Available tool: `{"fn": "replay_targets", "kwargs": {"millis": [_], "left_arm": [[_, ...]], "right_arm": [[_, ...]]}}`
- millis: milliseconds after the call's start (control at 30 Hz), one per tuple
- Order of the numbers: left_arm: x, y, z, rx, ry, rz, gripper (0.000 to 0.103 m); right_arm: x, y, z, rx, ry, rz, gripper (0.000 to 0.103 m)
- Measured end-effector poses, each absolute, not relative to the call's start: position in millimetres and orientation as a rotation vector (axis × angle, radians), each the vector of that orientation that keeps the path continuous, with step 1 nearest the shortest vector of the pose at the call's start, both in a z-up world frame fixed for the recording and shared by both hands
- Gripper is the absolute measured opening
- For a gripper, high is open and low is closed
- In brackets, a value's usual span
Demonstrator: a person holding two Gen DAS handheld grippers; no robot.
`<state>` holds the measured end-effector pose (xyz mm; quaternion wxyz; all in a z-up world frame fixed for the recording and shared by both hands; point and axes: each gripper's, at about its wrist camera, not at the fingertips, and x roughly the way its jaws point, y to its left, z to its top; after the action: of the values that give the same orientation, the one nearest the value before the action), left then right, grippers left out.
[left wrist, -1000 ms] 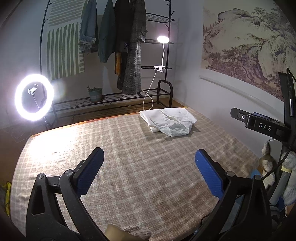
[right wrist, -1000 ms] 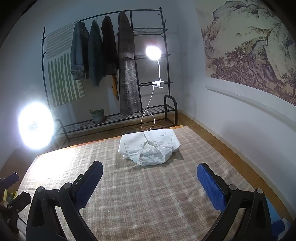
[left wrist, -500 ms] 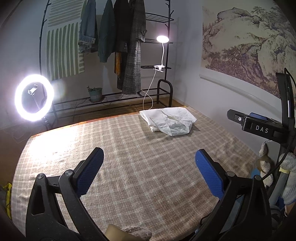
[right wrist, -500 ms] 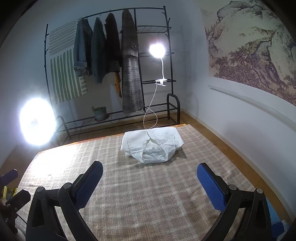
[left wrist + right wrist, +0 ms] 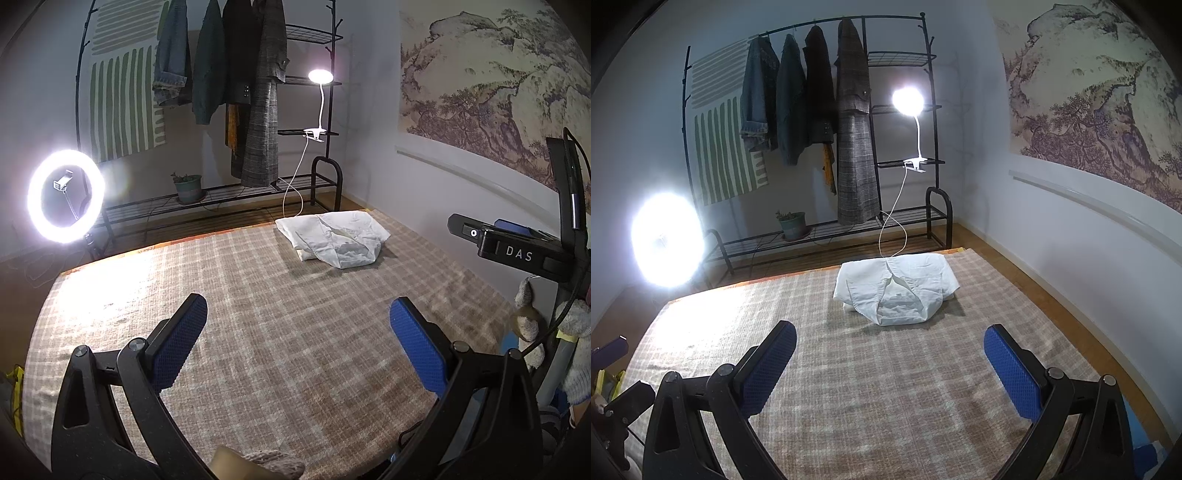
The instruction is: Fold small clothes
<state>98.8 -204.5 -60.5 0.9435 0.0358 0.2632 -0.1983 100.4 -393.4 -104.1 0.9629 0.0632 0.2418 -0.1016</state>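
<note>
Your left tongs (image 5: 297, 326) and your right tongs (image 5: 890, 349) both stand spread wide, their blue textured pads (image 5: 1010, 365) apart and gripping nothing, above the beige checked woven cloth (image 5: 871, 398) that covers the table. The folded white collared shirt (image 5: 895, 290) lies at the far edge of that cloth, well apart from both tongs. Beyond it a black metal clothes rack (image 5: 905, 147) holds hanging jackets (image 5: 792, 99), with a glowing ring light (image 5: 65, 201) to the left.

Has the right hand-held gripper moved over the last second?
Yes. The right hand-held gripper has pulled back slightly and tilted: in its view the white shirt and the rack have both slid right and shrunk a little.
</note>
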Motion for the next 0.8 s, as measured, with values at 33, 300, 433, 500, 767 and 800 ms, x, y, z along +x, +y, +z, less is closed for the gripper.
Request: {"fn": "replay_targets", "kwargs": {"millis": [33,300,433,500,767,800], "left_arm": [[99.0,-204.7,-60.4,0.073,0.537,-0.404,0.101],[99.0,-204.3,-60.6,0.074,0.538,-0.404,0.101],[99.3,-204.0,-60.3,0.073,0.537,-0.405,0.101],[99.2,-203.8,-60.2,0.075,0.534,-0.403,0.101],[97.0,-204.9,-63.2,0.079,0.529,-0.401,0.101],[95.8,-205.0,-63.8,0.083,0.522,-0.405,0.101]], "right_arm": [[100.2,-393.4,-104.1,0.129,0.49,-0.206,0.103],[99.5,-393.6,-104.9,0.131,0.49,-0.208,0.103],[98.8,-392.7,-104.9,0.133,0.49,-0.21,0.103],[99.1,-392.4,-105.3,0.132,0.492,-0.208,0.103],[102.0,-394.9,-108.8,0.123,0.499,-0.202,0.103],[101.8,-395.2,-109.2,0.122,0.5,-0.202,0.103]]}}
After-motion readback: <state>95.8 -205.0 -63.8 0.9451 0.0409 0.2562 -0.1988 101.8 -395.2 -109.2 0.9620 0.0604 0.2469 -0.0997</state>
